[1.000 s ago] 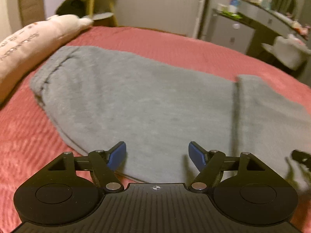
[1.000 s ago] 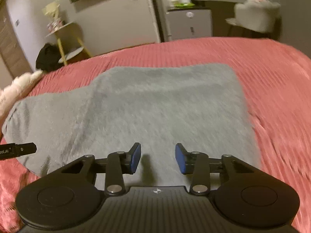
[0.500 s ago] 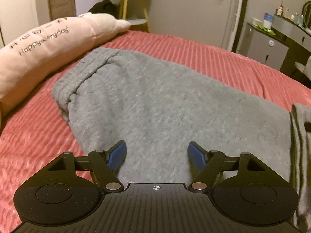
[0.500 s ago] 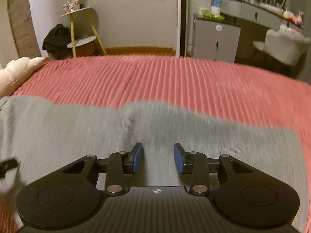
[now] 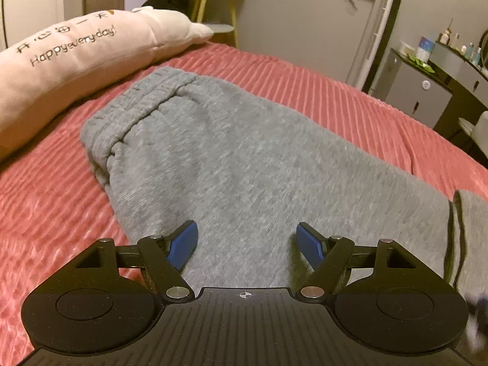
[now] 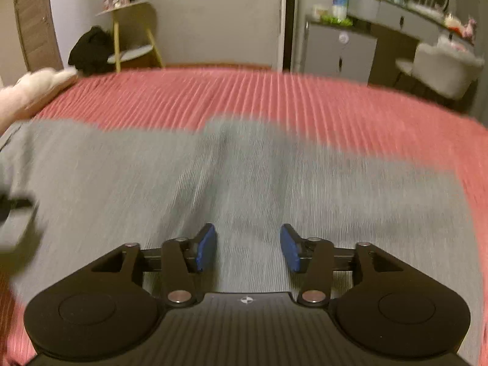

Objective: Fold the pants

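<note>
Grey pants (image 5: 244,164) lie flat across the red ribbed bed (image 5: 350,97), waistband (image 5: 137,113) towards the edge where the long cream pillow (image 5: 76,58) rests. The pillow sits just beside the waistband, a strip of red cover showing between them.

The left gripper (image 5: 247,244) hangs low over the pants, jaws spread wide, blue pads clear of each other with only grey fabric below and beyond them. Nothing is pinched. Its left pad sits near the near side edge of the pants, where grey meets red. Off to its right a folded-over layer (image 5: 469,228) of the same fabric shows a dark seam line.

From the right wrist view, blurred, the right gripper (image 6: 248,247) is over the middle of the grey cloth (image 6: 244,177), with the far edge of the pants running across the bed ahead of it. Its jaws have just been opening and now stand apart, narrower than the left pair, nothing between the pads. Whether the tips brush the cloth cannot be told.

Past the bed's far edge stand a yellow-legged side table (image 6: 134,30) and a grey cabinet (image 6: 338,52).
</note>
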`<state>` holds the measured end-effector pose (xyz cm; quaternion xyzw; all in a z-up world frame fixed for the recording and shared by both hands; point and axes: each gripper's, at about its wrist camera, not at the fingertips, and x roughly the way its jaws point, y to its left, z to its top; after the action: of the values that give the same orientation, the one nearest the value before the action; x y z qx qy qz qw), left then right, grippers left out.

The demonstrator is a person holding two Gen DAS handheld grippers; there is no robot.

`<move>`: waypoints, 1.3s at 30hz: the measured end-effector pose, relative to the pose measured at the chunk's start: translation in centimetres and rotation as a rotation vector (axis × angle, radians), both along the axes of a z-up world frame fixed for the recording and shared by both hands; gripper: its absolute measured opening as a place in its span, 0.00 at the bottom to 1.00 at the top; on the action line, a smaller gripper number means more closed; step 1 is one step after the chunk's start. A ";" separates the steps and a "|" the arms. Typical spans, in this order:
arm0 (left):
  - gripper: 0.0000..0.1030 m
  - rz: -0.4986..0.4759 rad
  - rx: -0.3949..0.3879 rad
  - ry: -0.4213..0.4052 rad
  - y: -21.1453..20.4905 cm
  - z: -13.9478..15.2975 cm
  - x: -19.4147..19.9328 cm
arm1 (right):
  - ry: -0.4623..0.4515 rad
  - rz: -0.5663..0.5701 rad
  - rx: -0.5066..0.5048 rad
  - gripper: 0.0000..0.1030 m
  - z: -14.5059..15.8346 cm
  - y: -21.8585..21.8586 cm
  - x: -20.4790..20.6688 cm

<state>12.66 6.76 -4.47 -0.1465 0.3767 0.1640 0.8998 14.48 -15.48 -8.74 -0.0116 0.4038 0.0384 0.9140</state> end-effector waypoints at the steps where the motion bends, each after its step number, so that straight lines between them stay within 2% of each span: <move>1: 0.77 -0.003 0.001 0.000 0.0 0.0 0.0 | 0.002 0.013 -0.006 0.49 -0.2 0.2 -1.5; 4: 0.79 -0.009 -0.004 0.001 -0.1 0.2 -0.3 | 0.042 0.010 -0.007 0.49 -0.1 0.7 -4.3; 8: 0.81 -0.011 -0.051 -0.006 0.2 0.4 -0.6 | 0.069 -0.005 0.034 0.51 0.5 0.9 -5.1; 13: 0.84 -0.030 -0.089 -0.028 0.3 0.6 -1.1 | 0.005 -0.016 -0.015 0.58 -0.5 2.3 -3.6; 15: 0.84 -0.072 -0.118 -0.033 0.2 0.6 -1.1 | -0.040 -0.057 -0.023 0.63 -0.8 2.4 -2.7; 18: 0.84 -0.167 -0.176 -0.041 -0.5 0.6 -1.0 | -0.070 -0.158 0.012 0.63 -0.3 1.4 -2.2; 22: 0.84 -0.274 -0.179 -0.101 -2.2 1.0 -1.0 | -0.085 -0.246 0.008 0.65 0.9 -1.0 -3.2; 24: 0.84 -0.349 -0.257 -0.134 -3.0 1.0 -0.9 | -0.088 -0.261 0.057 0.73 1.7 -2.8 -4.4; 26: 0.84 -0.437 -0.412 -0.140 -3.8 0.5 -0.6 | -0.105 -0.277 0.115 0.82 2.6 -4.6 -5.7; 27: 0.84 -0.477 -0.483 -0.127 -4.4 0.1 -0.3 | -0.120 -0.280 0.138 0.83 3.1 -5.5 -6.4; 29: 0.84 -0.529 -0.570 -0.094 -5.6 -0.7 0.2 | -0.159 -0.281 0.136 0.85 4.1 -6.9 -7.5; 30: 0.83 -0.547 -0.572 -0.065 -6.5 -1.1 0.5 | -0.187 -0.282 0.125 0.88 4.4 -7.3 -8.1; 31: 0.80 -0.566 -0.551 -0.042 -7.4 -1.3 0.8 | -0.217 -0.282 0.114 0.95 4.4 -7.8 -8.5; 32: 0.78 -0.588 -0.516 -0.023 -8.4 -1.6 0.9 | -0.236 -0.285 0.111 0.96 4.2 -8.2 -8.8; 33: 0.75 -0.613 -0.474 -0.012 -9.3 -1.7 0.9 | -0.234 -0.296 0.117 0.96 3.7 -8.4 -8.8; 35: 0.72 -0.642 -0.423 -0.018 -10.4 -1.6 0.8 | -0.150 -0.321 0.184 0.96 2.1 -9.3 -8.0; 37: 0.49 -0.658 -0.440 0.002 -11.1 -1.6 0.9 | -0.082 -0.335 0.257 0.96 1.0 -10.1 -7.1; 39: 0.42 -0.671 -0.464 0.043 -11.6 -2.0 1.5 | -0.075 -0.341 0.286 0.96 0.7 -10.4 -6.7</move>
<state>14.16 -4.88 -6.47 -0.2112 0.4494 -0.2249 0.8384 7.75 -25.90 -8.08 0.1853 0.3559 -0.0601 0.9140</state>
